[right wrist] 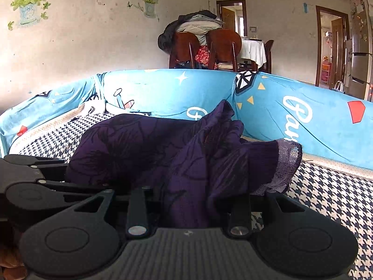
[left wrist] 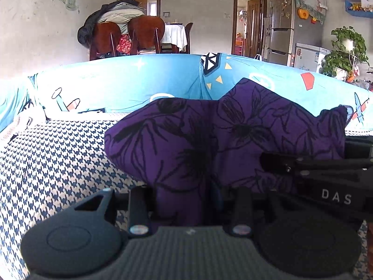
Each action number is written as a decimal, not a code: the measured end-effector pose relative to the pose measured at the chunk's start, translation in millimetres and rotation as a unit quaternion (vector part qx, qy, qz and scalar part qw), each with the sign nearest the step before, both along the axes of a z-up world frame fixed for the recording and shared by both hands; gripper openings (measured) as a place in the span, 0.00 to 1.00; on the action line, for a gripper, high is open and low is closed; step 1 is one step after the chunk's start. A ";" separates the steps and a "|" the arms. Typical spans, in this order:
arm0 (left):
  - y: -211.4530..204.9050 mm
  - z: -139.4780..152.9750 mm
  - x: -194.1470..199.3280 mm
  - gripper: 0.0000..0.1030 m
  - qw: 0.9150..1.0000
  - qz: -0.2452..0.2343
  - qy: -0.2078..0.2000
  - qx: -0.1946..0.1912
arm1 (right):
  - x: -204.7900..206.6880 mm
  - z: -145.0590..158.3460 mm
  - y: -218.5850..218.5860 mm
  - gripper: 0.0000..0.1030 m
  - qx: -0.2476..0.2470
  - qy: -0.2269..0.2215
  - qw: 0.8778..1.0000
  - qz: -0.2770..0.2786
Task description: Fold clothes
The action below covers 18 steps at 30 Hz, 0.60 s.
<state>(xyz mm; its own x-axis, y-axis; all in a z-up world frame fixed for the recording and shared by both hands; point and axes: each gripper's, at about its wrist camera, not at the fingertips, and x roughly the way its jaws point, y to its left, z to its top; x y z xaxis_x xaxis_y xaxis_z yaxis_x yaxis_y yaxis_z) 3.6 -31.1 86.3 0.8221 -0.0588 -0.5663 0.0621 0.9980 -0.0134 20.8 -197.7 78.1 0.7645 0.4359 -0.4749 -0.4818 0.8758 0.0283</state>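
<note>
Both claws, left and right, clamp the purple garment.

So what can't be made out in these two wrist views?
- Left wrist view: the left gripper tips, buried in the purple garment.
- Right wrist view: the right gripper tips, covered by the same cloth.
- Both views: garment type and fold progress; it is bunched.
- The houndstooth cover beneath it.
</note>
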 end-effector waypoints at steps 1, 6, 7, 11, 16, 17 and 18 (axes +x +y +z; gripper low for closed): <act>0.1 1.2 0.6 0.34 1.000 -0.001 -0.001 -0.001 | 0.4 0.7 0.2 0.37 0.001 0.000 1.000 -0.002; -0.1 5.3 5.0 0.34 1.000 -0.011 -0.009 0.008 | 2.6 4.0 1.1 0.37 0.008 -0.001 1.000 -0.009; 0.1 5.6 6.0 0.34 1.000 -0.013 -0.009 0.010 | 3.0 4.6 1.3 0.37 0.009 -0.002 1.000 -0.011; 1.5 7.4 9.7 0.34 1.000 -0.017 -0.010 0.013 | 7.1 5.8 3.0 0.37 0.013 0.000 1.000 -0.016; 4.4 12.4 14.0 0.34 1.000 -0.019 -0.017 0.015 | 10.8 9.9 5.2 0.37 0.020 -0.004 1.000 -0.022; 4.6 13.5 14.9 0.34 1.000 -0.019 -0.019 0.017 | 11.3 10.7 5.5 0.37 0.022 -0.005 0.999 -0.023; 4.5 14.2 16.1 0.34 0.999 -0.019 -0.020 0.019 | 12.2 11.2 6.2 0.37 0.023 -0.006 0.999 -0.024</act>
